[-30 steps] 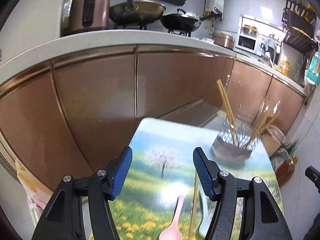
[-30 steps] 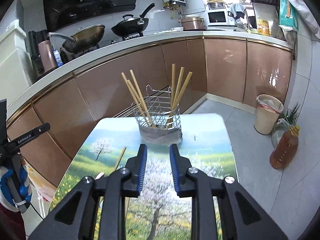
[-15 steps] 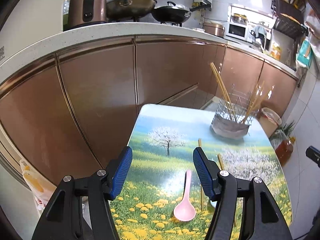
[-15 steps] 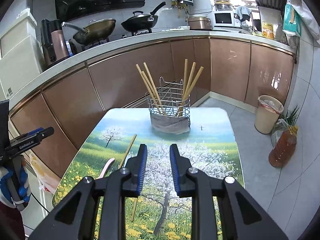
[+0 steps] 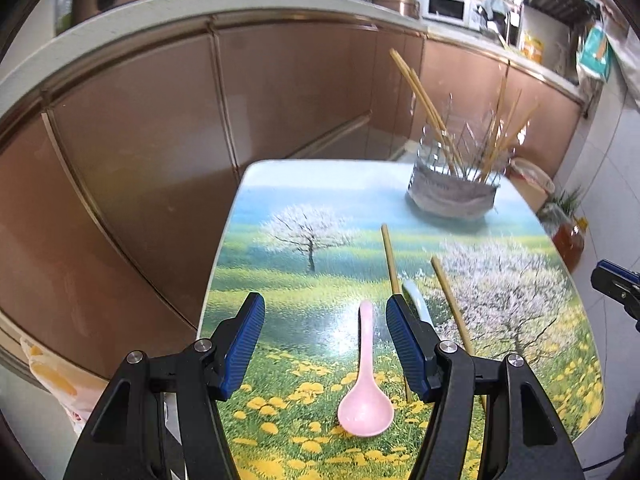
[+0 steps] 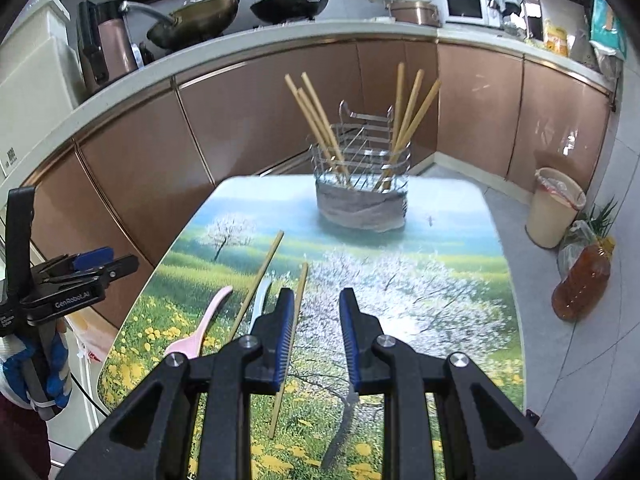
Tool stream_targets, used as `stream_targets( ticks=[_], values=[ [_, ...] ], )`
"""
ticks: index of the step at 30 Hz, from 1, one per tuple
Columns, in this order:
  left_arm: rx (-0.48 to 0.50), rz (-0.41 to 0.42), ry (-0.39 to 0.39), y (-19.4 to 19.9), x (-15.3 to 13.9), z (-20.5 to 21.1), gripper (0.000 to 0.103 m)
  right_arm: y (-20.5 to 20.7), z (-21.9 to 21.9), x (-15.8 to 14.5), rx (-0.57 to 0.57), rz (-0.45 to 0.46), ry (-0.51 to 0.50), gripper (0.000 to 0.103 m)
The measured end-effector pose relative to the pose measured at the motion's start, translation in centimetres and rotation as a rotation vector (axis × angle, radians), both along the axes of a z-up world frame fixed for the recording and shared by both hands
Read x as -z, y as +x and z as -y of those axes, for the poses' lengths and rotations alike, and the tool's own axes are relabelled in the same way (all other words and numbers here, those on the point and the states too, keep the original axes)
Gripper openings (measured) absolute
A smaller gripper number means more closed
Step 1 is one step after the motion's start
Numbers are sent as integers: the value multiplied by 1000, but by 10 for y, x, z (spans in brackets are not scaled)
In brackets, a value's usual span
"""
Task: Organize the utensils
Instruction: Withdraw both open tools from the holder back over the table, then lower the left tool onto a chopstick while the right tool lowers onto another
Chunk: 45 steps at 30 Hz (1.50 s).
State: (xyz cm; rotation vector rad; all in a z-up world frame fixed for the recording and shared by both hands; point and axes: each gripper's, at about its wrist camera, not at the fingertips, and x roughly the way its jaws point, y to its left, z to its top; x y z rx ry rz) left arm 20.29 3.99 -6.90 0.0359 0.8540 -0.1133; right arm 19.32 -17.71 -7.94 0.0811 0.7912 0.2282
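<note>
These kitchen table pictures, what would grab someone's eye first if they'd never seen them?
Probably the table itself, printed with a bright meadow and blossoming trees. At its far end stands a wire utensil basket with chopsticks fanning upward, while a pink spoon, a pale blue spoon and two loose chopsticks lie flat near the front. The open left claw and right claw hover above them, holding nothing.

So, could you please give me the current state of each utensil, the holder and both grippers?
Left gripper: open, empty, above the table.
Right gripper: open, empty.
Pink spoon: lying flat, bowl up.
White spoon: lying flat between the loose chopsticks.
Two loose chopsticks: lying flat, apart.
Wire holder: upright, chopsticks leaning inside.
</note>
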Motion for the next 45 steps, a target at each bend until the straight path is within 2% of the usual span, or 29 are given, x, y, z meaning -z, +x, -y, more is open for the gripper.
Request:
stream_targets(
  ticks=[3,11,17,22,24,38,45],
  values=[
    [20,-33,10,14,11,5,61,13,-6,14,-17,-35,1,22],
    [90,-183,-7,66,46,20,61,49,-18,52,-56,-134,17,22],
    [146,-296,-22,103,67,35,61,71,-33,72,-114,-205,-25,22],
    [177,-356,-10,128,82,50,60,89,-49,88,-157,-252,-65,22],
    [176,-367,1,135,87,54,57,96,-54,95,-168,-269,-88,22],
    [184,-423,35,165,103,77,50,129,-73,125,-203,-326,-143,22],
    [175,-464,30,170,114,83,37,138,-78,133,-205,-333,-150,22]
  ],
)
